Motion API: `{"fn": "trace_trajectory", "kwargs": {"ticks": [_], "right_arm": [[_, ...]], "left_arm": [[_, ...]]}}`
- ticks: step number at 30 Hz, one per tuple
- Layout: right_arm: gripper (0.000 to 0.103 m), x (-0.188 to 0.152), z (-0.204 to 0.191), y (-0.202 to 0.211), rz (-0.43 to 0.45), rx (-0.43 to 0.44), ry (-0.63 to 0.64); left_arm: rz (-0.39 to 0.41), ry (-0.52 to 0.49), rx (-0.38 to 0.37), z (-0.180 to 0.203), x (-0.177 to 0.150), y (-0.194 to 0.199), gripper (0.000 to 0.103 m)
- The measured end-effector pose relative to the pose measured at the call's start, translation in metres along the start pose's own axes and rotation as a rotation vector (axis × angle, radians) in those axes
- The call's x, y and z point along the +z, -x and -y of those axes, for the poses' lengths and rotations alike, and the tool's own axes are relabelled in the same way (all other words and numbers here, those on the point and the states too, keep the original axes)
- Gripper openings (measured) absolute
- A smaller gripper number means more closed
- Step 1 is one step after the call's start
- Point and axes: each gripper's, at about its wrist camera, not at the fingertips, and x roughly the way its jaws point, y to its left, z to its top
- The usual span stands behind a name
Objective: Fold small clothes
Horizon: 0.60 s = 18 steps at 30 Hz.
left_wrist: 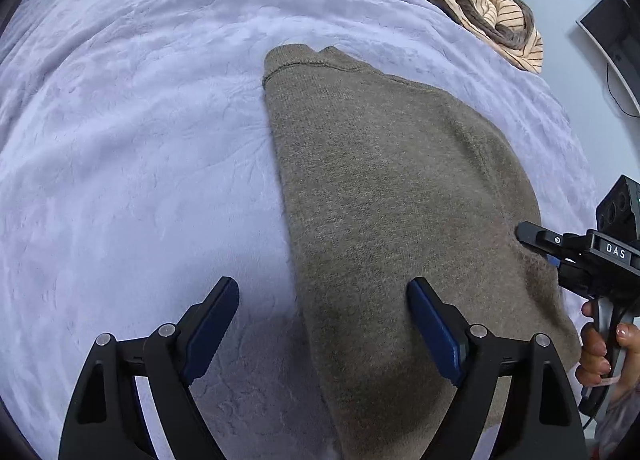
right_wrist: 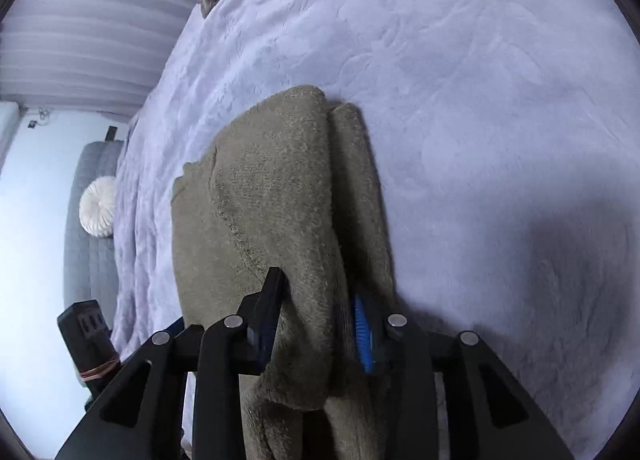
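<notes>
On the lavender plush bed cover (left_wrist: pixel 140 132) lies the olive-brown knitted garment (left_wrist: pixel 380 188), partly folded. The right gripper (right_wrist: pixel 320 300) has its fingers closed on a bunched fold of knit; the left gripper (left_wrist: pixel 324 300) hovers wide, empty, straddling the garment's left edge. The knit looks soft, limp and light (likely to sag), best pinched at hem corners. Open cover lies leftward; striped brown-and-cream bedding (left_wrist: pixel 492 16) crowds the far edge.

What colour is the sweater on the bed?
Olive-brown knit sweater, plain; clearest in the left wrist view.
</notes>
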Motion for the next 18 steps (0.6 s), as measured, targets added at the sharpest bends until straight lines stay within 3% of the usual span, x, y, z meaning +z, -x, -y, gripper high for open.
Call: {"fn": "trace_trajectory", "kwargs": {"ticks": [4, 9, 11, 13, 14, 15, 17, 18], "right_arm": [[0.052, -0.027, -0.005, 0.033, 0.037, -0.008, 0.035], [0.052, -0.072, -0.028, 0.069, 0.091, -0.034, 0.151], [0.052, -0.081, -0.038, 0.063, 0.066, -0.053, 0.194], [0.048, -0.084, -0.043, 0.047, 0.029, -0.12, 0.233], [0.036, -0.084, -0.043, 0.037, 0.001, -0.158, 0.233], [0.006, -0.082, -0.041, 0.027, -0.038, -0.168, 0.208], [0.006, -0.082, -0.043, 0.026, -0.037, -0.113, 0.169], [0.006, -0.085, -0.049, 0.034, -0.026, -0.038, 0.165]], "left_arm": [[-0.074, 0.033, -0.081, -0.018, -0.006, 0.007, 0.087], [-0.192, 0.075, -0.214, -0.025, -0.03, 0.008, 0.087], [-0.244, 0.084, -0.255, -0.019, -0.043, 0.001, 0.087], [-0.279, 0.07, -0.247, -0.008, -0.052, -0.009, 0.087], [-0.281, 0.05, -0.234, -0.002, -0.056, -0.011, 0.072], [-0.28, 0.02, -0.235, 0.006, -0.058, -0.011, 0.036], [-0.267, -0.038, -0.224, 0.017, -0.058, -0.005, 0.031], [-0.252, -0.066, -0.226, 0.02, -0.058, 0.0, 0.028]]}}
